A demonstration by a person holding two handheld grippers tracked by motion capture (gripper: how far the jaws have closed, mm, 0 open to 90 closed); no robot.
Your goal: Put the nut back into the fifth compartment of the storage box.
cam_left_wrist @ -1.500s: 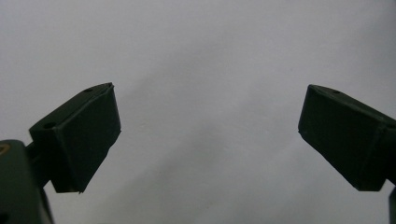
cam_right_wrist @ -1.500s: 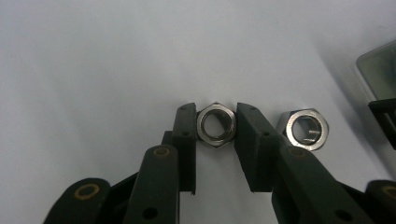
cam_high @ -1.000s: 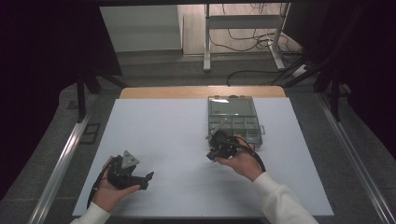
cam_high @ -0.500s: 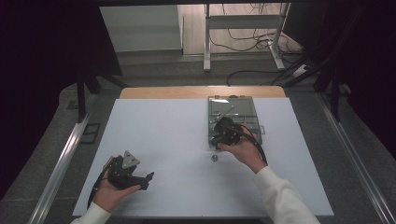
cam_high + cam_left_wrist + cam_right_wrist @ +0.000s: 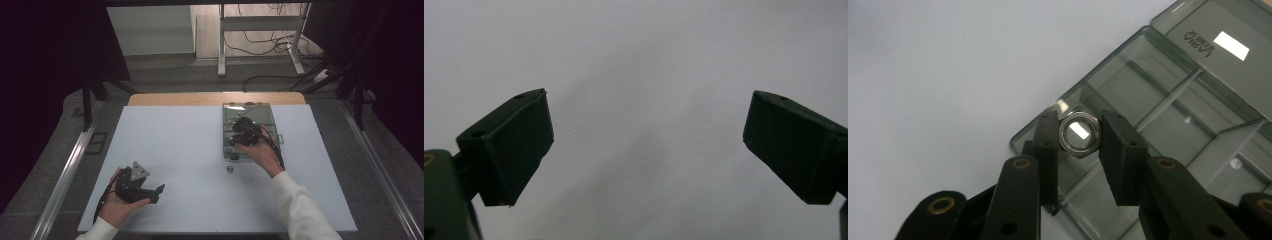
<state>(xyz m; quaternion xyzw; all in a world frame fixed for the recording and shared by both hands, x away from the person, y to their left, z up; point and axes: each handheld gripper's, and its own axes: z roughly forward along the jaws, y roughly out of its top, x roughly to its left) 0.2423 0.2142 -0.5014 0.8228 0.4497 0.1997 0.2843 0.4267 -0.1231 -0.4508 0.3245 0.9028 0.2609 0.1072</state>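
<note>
**Nut held over the corner of the parts box**

Nearest to you, your left gripper [image 5: 150,192] rested low on the white table [image 5: 175,150] at its near left edge, cradled in your left hand [image 5: 117,207]. Its jaws stood wide apart with nothing between them, bare table behind them in the left gripper view. A little farther out, a small metal piece [image 5: 230,170] lay loose on the table, just short of the box. Beyond it, your right gripper [image 5: 1079,137] was closed on a steel hex nut [image 5: 1078,132], pinched by its flats between the two pads, its hole facing the camera. You held the nut above the near corner of the clear divided parts box [image 5: 1168,100], which sat at the table's far side.
</note>
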